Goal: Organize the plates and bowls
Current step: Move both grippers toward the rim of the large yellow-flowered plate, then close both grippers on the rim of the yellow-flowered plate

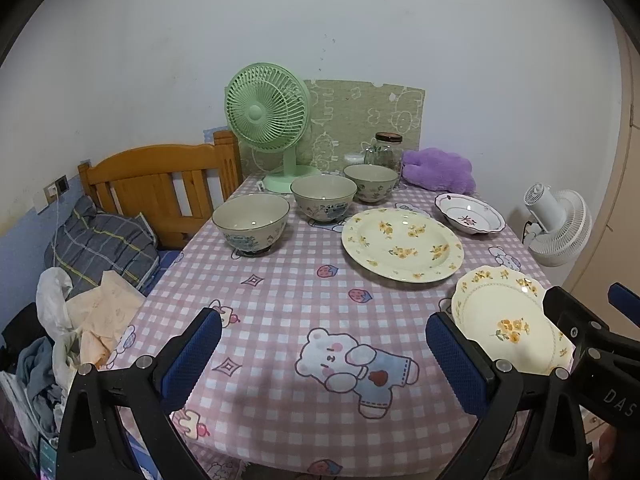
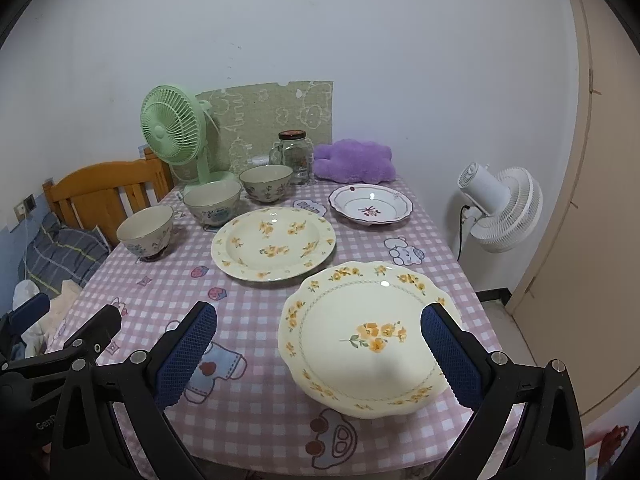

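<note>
In the left wrist view, the left hand-held gripper [image 1: 324, 364] is open, with nothing between its blue pads, and it hovers over the bare cloth at the near edge of the table [image 1: 280, 292]. Three bowls stand in a line from 10 o'clock toward 12 o'clock: the near bowl [image 1: 251, 220], the middle bowl [image 1: 323, 196] and the far bowl [image 1: 371, 182]. The big plate [image 1: 402, 244] lies at 1 o'clock, the white dish [image 1: 470, 214] behind it, and the scalloped plate [image 1: 504, 320] at 3 o'clock, partly behind the right pad. This view alone shows the bed [image 1: 104, 240] and the loose clothes beside the table's left edge, just next to the near bowl. I think a sideways knock on that bowl could send it over this edge. In the right wrist view, the right hand-held gripper [image 2: 320, 354] is also open and holds nothing; the scalloped plate [image 2: 368, 336] lies between its fingers, more toward the right one. Only here it is clear that this plate sits close to the table's near right corner, with the floor below at 4 o'clock. A pinch on the thin glazed rim may slip, in my judgement, and the plate could slide off or strike the big plate [image 2: 274, 244] near it at 11 o'clock. The jar [image 2: 294, 156] and green fan [image 2: 174, 132] stand just behind the bowls, so a long reach could also bump them.
</note>
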`<action>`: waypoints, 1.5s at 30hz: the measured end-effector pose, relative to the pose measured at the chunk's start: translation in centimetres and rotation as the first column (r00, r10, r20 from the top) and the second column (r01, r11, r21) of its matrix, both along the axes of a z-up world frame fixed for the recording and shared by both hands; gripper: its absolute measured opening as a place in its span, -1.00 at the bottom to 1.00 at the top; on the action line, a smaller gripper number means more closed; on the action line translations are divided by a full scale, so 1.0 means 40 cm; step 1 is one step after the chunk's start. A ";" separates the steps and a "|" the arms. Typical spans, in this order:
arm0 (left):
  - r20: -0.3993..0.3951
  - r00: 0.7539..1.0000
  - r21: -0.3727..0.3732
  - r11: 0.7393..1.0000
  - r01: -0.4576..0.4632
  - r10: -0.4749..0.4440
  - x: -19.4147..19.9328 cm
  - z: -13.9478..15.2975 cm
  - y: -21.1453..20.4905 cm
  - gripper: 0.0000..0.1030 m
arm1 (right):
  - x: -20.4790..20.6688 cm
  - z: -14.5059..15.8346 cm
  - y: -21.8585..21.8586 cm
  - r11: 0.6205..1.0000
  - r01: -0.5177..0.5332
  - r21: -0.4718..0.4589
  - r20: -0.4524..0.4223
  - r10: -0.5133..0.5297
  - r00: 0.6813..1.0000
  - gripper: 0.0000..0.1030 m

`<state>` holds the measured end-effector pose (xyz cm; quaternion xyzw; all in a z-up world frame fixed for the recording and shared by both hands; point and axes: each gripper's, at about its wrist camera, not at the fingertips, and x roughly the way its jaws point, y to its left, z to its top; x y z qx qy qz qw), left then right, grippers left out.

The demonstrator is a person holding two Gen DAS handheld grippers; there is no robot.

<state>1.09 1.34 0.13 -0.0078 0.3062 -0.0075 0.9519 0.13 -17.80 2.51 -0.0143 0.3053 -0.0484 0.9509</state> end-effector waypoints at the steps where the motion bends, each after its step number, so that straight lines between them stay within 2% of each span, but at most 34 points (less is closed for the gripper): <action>1: 0.001 1.000 -0.002 1.000 0.004 -0.004 0.004 0.002 0.002 0.99 | 0.006 0.002 0.005 1.000 0.005 0.001 -0.002 -0.005 1.000 1.00; 9: -0.010 0.998 0.001 0.998 0.057 -0.057 0.067 0.015 0.026 0.99 | 0.046 0.011 0.025 0.997 0.059 0.045 -0.025 -0.058 0.998 1.00; 16: -0.102 0.990 -0.046 0.994 0.097 -0.102 0.139 0.016 0.012 0.93 | 0.082 0.009 0.023 0.986 0.152 0.070 -0.056 -0.148 0.987 1.00; 22: -0.145 0.982 -0.023 0.993 0.119 -0.121 0.178 0.001 -0.056 0.90 | 0.116 -0.010 -0.028 0.977 0.193 0.093 -0.119 -0.181 0.976 1.00; 36: -0.269 0.961 -0.023 0.998 0.053 -0.057 0.273 -0.105 -0.279 0.75 | 0.243 -0.114 -0.241 0.989 0.115 0.098 -0.241 -0.088 0.966 0.94; 43: -0.338 0.941 -0.021 1.000 0.017 -0.023 0.301 -0.176 -0.357 0.63 | 0.297 -0.187 -0.318 0.993 0.077 0.092 -0.313 -0.044 0.949 0.88; 45: -0.371 0.928 -0.026 1.000 0.013 -0.022 0.308 -0.201 -0.373 0.58 | 0.310 -0.212 -0.334 0.993 0.066 0.094 -0.339 -0.030 0.940 0.85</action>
